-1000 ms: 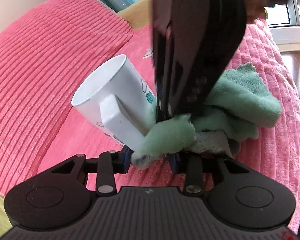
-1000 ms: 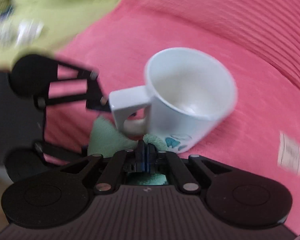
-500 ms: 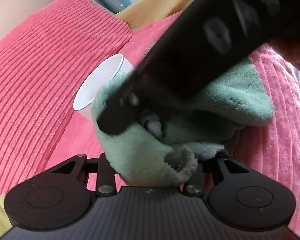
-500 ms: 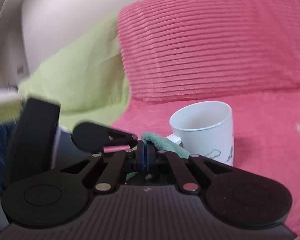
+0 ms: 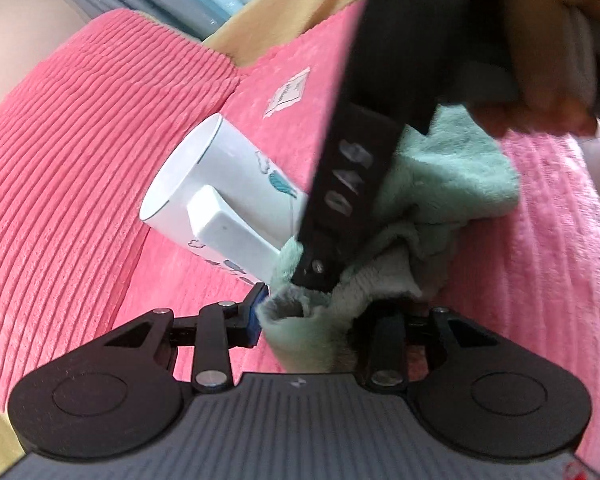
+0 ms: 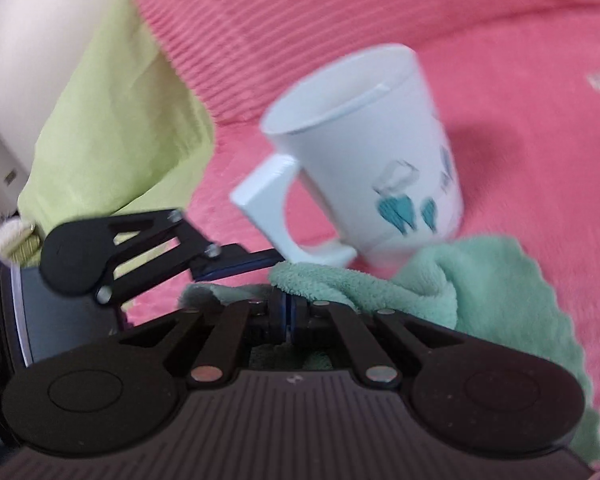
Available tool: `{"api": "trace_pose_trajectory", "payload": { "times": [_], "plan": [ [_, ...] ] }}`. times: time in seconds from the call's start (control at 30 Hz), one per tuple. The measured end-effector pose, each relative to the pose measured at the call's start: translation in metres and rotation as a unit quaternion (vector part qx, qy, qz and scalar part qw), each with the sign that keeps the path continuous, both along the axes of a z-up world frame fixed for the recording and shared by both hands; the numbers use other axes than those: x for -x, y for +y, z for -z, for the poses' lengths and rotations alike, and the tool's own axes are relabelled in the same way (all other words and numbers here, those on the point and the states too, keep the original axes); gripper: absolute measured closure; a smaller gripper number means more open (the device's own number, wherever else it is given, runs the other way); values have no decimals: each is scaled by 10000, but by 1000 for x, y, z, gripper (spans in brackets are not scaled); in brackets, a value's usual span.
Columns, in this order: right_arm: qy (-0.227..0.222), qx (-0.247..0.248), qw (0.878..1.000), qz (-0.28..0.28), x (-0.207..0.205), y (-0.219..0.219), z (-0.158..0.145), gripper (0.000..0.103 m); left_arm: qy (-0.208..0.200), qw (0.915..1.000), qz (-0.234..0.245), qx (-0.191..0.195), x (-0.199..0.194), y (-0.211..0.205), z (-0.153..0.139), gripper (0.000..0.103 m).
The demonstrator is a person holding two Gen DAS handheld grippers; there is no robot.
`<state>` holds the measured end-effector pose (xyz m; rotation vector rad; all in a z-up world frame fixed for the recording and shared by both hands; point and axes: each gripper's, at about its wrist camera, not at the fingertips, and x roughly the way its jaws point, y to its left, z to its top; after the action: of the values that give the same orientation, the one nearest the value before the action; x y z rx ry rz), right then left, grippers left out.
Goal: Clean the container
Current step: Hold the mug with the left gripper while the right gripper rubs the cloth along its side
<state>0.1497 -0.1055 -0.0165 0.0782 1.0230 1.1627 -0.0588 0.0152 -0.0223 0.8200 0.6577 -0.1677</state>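
White mug (image 6: 364, 152) with blue-teal drawings and a squared handle was tilted, mouth open, above the pink ribbed cover. Mint-green fleece cloth (image 6: 496, 292) lay bunched against its base.

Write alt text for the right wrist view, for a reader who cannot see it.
A white mug with blue drawings tilts above a pink ribbed blanket, its handle held by the left tool. In front, the right tool is shut on a green cloth bunched below the mug. The picture is motion-blurred.
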Motion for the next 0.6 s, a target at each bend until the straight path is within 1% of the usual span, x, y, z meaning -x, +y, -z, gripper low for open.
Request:
{"api": "trace_pose_trajectory", "payload": {
  "times": [0.03,0.07,0.13,0.2,0.23,0.3,0.33,0.4,0.47,0.53,0.6],
  "plan": [
    [-1,142,9999,73,-2,-1,-2,103,7,10000,25,36,2,1,-2,54],
    [-162,334,9992,158,0,-5,-7,103,16,10000,39,76,3,2,-4,54],
    [-595,619,9954,417,2,-15,-15,103,-24,9999,-50,93,6,6,-8,54],
    [-1057,646,9896,729,5,-27,-21,103,-100,9997,-158,165,10,11,-13,54],
    [-1167,510,9890,746,6,-32,-23,103,-150,9994,-187,267,14,11,-17,54],
    [-1059,-229,9917,687,6,-37,-28,103,-234,9983,-178,511,20,12,-25,54],
    [-1024,-578,9909,650,7,-41,-29,103,-248,9977,-156,609,19,13,-29,54],
    [-1231,-914,9871,455,11,-49,-32,103,-247,9976,-113,632,21,10,-29,54],
    [-1331,-1044,9855,138,8,-37,-31,103,-254,9984,-138,495,16,9,-25,53],
    [-1327,-966,9864,-57,1,-25,-24,103,-264,9987,-179,394,10,10,-22,52],
    [-1336,-863,9868,-303,-2,-16,-19,103,-247,9985,-200,439,7,13,-24,52]
  ]
}}
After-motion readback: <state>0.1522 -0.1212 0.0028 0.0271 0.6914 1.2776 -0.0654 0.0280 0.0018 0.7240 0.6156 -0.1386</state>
